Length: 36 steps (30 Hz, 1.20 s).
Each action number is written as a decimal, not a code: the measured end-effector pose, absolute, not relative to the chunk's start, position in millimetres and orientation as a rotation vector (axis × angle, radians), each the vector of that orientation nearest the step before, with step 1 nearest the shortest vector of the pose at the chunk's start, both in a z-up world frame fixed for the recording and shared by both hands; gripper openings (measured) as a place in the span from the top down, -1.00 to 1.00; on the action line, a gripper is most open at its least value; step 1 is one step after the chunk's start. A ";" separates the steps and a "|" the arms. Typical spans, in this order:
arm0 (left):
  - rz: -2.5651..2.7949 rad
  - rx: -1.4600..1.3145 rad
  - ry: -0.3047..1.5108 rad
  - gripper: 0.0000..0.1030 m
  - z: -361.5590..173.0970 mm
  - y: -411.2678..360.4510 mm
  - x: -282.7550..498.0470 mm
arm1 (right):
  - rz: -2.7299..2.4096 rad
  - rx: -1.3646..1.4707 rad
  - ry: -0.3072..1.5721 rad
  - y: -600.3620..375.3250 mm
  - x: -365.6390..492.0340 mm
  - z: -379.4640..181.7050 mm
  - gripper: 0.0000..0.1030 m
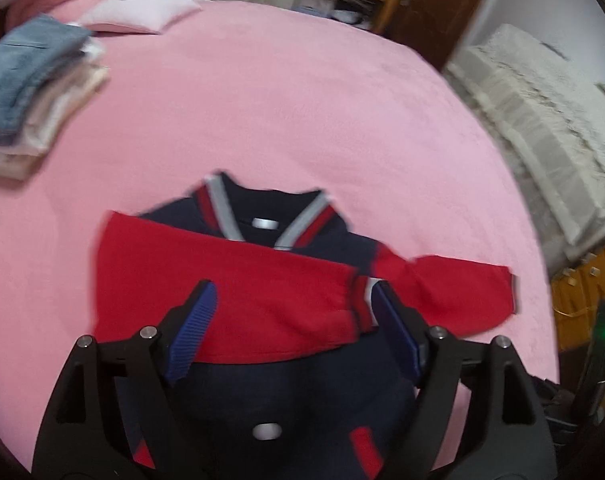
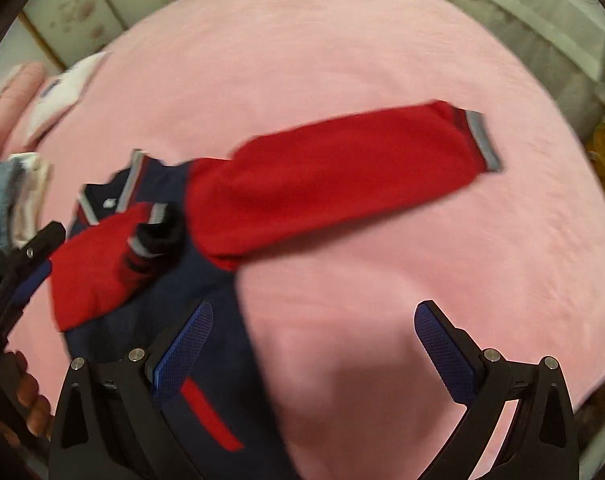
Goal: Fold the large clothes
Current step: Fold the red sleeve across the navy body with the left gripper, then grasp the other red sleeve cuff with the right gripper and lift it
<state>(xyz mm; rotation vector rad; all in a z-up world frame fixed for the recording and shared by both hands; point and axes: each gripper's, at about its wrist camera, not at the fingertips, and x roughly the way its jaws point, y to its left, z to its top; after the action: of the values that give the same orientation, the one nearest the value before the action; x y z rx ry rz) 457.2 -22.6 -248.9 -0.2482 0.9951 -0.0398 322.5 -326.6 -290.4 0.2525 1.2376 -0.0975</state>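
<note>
A navy jacket (image 1: pixel 262 392) with red sleeves and a grey-striped collar lies flat on the pink bed (image 1: pixel 302 100). One red sleeve (image 1: pixel 222 296) is folded across its chest. My left gripper (image 1: pixel 292 286) is open just above that sleeve, one blue pad near the cuff and nothing pressed between the pads. The other sleeve (image 2: pixel 342 176) stretches straight out over the bed, its grey cuff at the far end. My right gripper (image 2: pixel 314 308) is open and empty. Its left finger hangs over the jacket's navy side (image 2: pixel 222 320) and its right finger over bare bedding.
A stack of folded clothes (image 1: pixel 30 92), denim on top, sits at the bed's far left beside a pale pillow (image 1: pixel 138 12). A lace-covered piece of furniture (image 1: pixel 542 120) and a wooden cabinet (image 1: pixel 434 0) stand beyond the bed. A hand (image 2: pixel 26 396) holds the left gripper.
</note>
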 end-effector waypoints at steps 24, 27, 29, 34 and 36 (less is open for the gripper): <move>0.081 -0.286 1.198 -0.50 -271.1 49.4 393.8 | -0.022 0.468 1.313 -340.6 378.4 -345.1 0.87; 0.033 -0.228 1.191 -0.50 -267.7 29.4 394.5 | -0.046 0.594 1.274 -381.1 367.7 -344.3 0.85; -0.008 -0.184 1.186 -0.50 -265.8 12.8 394.0 | -0.114 0.607 1.241 -410.6 361.6 -341.2 0.59; -0.067 -0.141 1.190 -0.50 -266.6 -16.2 391.6 | -0.250 0.697 1.183 -462.8 345.5 -345.5 0.25; -0.085 -0.139 1.198 -0.50 -267.5 -26.6 391.9 | -0.290 0.737 1.169 -486.5 341.4 -349.1 0.25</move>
<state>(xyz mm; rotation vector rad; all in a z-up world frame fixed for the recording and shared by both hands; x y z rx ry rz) 391.9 -26.6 -267.5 -0.1390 1.1981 -0.0851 341.4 -486.5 -349.1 0.7373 1.1690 -0.2905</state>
